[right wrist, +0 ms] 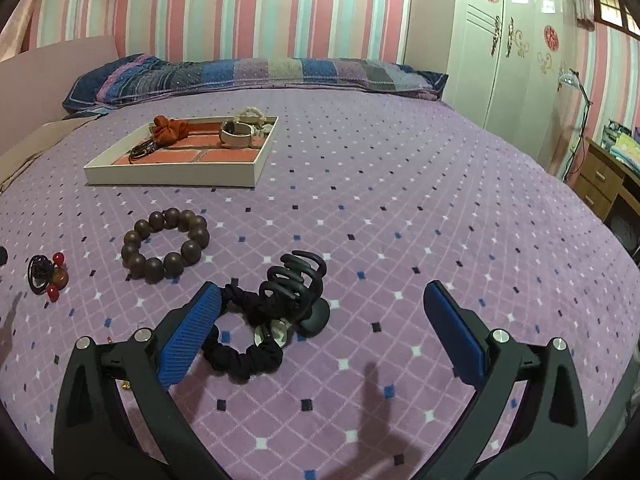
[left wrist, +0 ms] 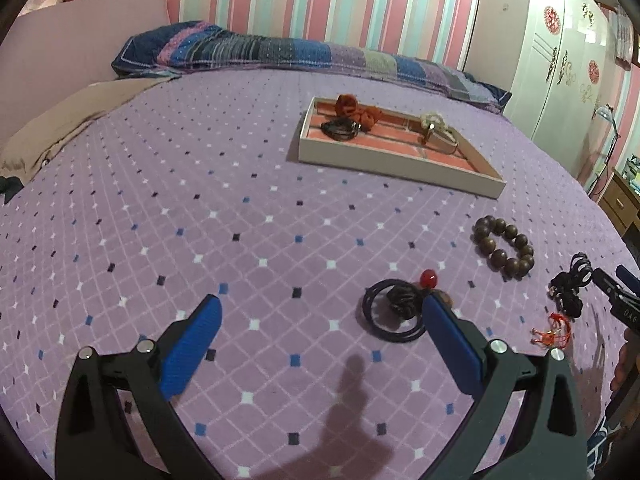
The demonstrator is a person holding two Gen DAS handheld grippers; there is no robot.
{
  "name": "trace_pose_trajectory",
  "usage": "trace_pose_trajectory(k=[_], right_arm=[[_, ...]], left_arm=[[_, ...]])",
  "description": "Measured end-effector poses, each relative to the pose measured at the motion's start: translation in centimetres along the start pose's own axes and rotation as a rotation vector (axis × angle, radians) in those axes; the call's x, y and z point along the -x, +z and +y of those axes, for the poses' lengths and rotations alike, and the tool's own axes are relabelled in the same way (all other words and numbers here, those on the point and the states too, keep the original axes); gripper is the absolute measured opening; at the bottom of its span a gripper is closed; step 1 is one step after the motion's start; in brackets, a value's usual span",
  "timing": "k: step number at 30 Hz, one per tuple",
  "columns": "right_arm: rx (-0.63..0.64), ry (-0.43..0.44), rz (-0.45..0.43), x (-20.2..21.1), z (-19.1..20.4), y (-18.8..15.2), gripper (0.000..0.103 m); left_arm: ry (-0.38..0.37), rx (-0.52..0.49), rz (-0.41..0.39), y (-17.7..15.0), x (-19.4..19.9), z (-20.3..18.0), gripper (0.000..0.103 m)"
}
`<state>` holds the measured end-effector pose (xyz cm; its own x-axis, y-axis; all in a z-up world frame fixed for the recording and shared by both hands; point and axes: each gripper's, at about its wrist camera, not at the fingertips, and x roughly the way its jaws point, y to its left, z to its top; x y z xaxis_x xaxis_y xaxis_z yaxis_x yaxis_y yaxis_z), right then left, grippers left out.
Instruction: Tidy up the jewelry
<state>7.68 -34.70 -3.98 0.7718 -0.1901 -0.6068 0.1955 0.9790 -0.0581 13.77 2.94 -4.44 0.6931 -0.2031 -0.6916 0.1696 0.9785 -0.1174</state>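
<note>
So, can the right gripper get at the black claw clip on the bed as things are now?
Probably yes. The right gripper is open and empty, and the black claw clip lies just ahead between its fingers. Nothing covers it, but it touches the black scrunchie, which might be caught too.

light: dim, indoor | shadows: soft, near bottom edge | edges: fisheye bend, dark vignette | focus: slightly soft

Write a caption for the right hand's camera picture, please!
Open right gripper hovers above a black claw clip and black scrunchie, wooden bead bracelet and tray beyond.
</note>
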Motion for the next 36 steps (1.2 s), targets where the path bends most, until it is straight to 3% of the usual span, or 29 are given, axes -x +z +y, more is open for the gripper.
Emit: trace_pose_trajectory(k=[9,14,26,36], right_arm=[[-0.018,-0.002,0.018,-1.1,-0.4,0.2,0.098],[-0.004,0.001,0.019,-1.7,0.1,0.5,0.098],[-0.019,0.027,0.044,-2.8,0.0,0.8,0.085],[-0.027,0.035,0.041,-2.9,-0.1,0.9,0.079]], left_arm=[[0.038,-0.068,0.022,-0.4,-1.4,-0.6,0.098],[0.01,-0.086,0.052,-0.8,-2.4,-1.1,0.098],[-0.038,-0.061,0.089,-0.2,-3.7,-0.5,0.097],[-0.088,-0.086,0.094,-0.1,-3.5,-1.8,0.079]])
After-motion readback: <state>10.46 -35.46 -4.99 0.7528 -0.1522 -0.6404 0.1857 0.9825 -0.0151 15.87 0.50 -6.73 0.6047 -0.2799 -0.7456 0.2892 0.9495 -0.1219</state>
